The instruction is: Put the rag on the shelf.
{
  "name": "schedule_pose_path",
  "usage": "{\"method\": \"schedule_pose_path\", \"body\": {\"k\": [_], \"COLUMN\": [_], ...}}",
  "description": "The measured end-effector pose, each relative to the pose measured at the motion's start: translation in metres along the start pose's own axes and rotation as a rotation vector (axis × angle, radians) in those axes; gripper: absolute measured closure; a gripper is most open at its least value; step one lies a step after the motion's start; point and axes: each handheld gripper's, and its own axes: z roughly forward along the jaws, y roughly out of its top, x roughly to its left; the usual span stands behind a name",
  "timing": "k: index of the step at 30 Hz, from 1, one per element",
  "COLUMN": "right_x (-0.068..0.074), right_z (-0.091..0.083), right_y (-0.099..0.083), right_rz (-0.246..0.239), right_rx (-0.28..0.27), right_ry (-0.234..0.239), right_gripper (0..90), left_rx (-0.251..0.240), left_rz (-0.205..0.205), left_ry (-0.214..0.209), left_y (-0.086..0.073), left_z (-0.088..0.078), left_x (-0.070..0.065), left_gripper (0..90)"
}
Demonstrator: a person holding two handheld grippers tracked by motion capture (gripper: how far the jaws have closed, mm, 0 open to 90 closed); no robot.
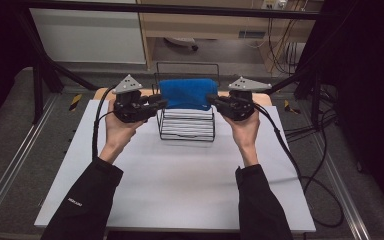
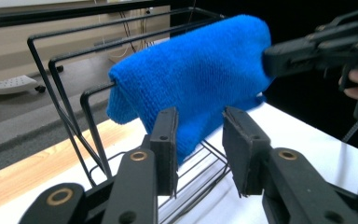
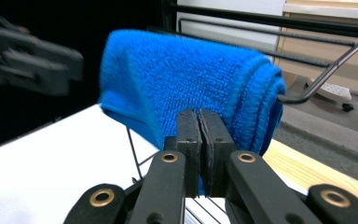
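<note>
While blue towel (image 1: 188, 93) drapes wire rack (image 1: 186, 131): L gripper (image 2: 199, 140) spread; R gripper (image 3: 199, 135) pressed together, empty

Blue towel (image 1: 188, 93) over wire rack (image 1: 187, 129), tools (image 1: 157, 104) (image 1: 216, 101) flanking it

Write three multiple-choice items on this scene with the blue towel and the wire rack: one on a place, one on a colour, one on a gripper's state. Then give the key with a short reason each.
1. Where is the towel?
A. Draped over the black wire rack
B. Flat on the white table
C. On the floor

2. What colour is the towel?
A. Red
B. Blue
C. Grey

3. How do the right gripper fingers stand?
A. Wide apart
B. Pressed together
C. Around a rack wire

Key: 1 A, it hangs over the top wires; 2 B, plainly blue in each view; 3 B, the right gripper view shows its pads meeting, while the left gripper has a gap.
</note>
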Motion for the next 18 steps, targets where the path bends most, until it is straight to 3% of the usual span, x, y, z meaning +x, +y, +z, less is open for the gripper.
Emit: {"method": "schedule_pose_path", "body": {"k": [6,12,18], "right_x": [-0.003,-0.003,0.0], "right_z": [0.008,0.009,0.0], "right_y": [-0.004,-0.005,-0.005], "right_rz": [0.002,-0.006,-0.015], "right_rx": [0.015,0.019,-0.006], "right_ry": [-0.016,-0.024,-0.012], "right_gripper": [87.4,85.1,79.1], "left_rx": [0.044,0.052,0.046], "left_rz": [-0.002,-0.024,-0.015], "left_ry": [0.067,0.092,0.088], "left_y": [-0.003,-0.008,-0.01], "left_z": [0.019,0.031,0.022], "left_x": [0.002,0.008,0.009], "left_gripper": [83.2,87.2,88.0]}}
